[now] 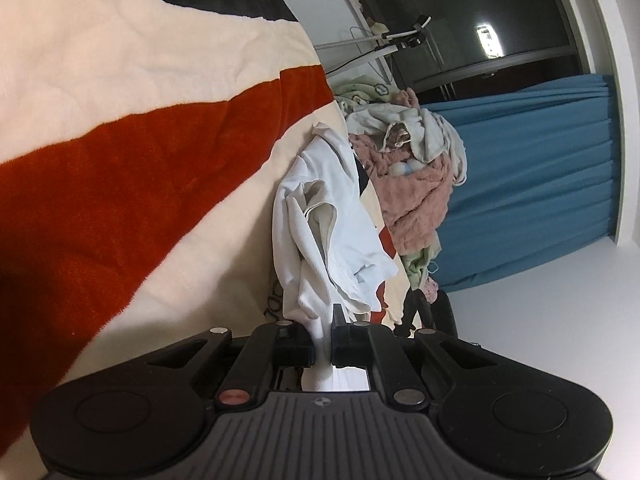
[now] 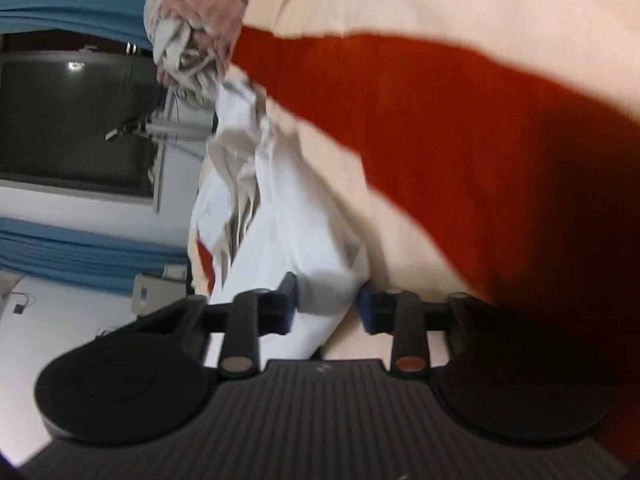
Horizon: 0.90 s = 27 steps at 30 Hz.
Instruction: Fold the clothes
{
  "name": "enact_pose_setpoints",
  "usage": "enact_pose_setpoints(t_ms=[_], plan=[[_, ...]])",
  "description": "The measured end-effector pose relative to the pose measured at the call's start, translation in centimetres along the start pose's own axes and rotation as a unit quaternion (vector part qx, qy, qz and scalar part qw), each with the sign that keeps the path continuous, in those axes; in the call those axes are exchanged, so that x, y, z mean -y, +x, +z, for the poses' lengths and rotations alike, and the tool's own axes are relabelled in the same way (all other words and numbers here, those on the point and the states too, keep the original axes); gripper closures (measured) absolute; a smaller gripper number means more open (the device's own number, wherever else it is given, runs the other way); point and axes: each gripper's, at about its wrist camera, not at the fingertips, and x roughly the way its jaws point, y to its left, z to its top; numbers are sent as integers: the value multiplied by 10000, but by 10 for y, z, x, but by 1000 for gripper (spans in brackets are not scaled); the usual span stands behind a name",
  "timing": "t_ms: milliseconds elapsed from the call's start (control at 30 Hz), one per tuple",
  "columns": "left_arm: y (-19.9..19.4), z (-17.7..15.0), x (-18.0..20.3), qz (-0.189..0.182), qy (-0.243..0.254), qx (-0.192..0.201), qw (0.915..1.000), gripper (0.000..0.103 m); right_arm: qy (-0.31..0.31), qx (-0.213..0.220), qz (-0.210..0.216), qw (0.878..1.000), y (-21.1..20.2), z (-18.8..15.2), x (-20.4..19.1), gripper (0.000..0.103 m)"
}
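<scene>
A white garment (image 1: 320, 220) lies crumpled on a cream, red and black striped blanket (image 1: 120, 140). My left gripper (image 1: 322, 320) is shut on one edge of it, and a thin fold of white cloth is pinched between the black pads. In the blurred, rolled right wrist view the same white garment (image 2: 272, 208) runs down into my right gripper (image 2: 326, 300). A thick bunch of cloth fills the gap between its blue-tipped pads, which press on it from both sides. The striped blanket (image 2: 480, 120) lies under it.
A heap of other clothes (image 1: 408, 184), pink, grey and pale green, sits just beyond the white garment and shows again as the heap (image 2: 200, 12). Behind it hang a blue curtain (image 1: 532, 168) and a dark window (image 1: 460, 20). A clamp-arm stand (image 1: 400, 36) stands by the window.
</scene>
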Motion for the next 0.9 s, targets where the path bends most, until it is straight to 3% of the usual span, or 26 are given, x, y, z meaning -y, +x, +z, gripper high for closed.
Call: enact_pose_setpoints(t_ms=[33,133,400,567,733,900], plan=[[-1,0,1,-33,38,8,10000,96,-189,111,4,9998,-3,-1,-5,88],[-12,-1,11,-153,223,74,9996,97,-751,427,212,9960,-18,-7,-24,91],[-93,-16,49,-629,774,283,9946,97,-2065,1007,976,9683,-104,-33,-66,93],[-166,-55,54,-635,1006,320,9924,97,-2477,1285,1141,9535,-176,-72,-57,93],[-202,-90,46,-518,1116,327,9919,97,-2611,1526,955,9484,-213,-109,-33,93],[-171,-67,65,-299,1433,151,9891,97,-2795,1436,519,9479,-178,-85,-57,93]])
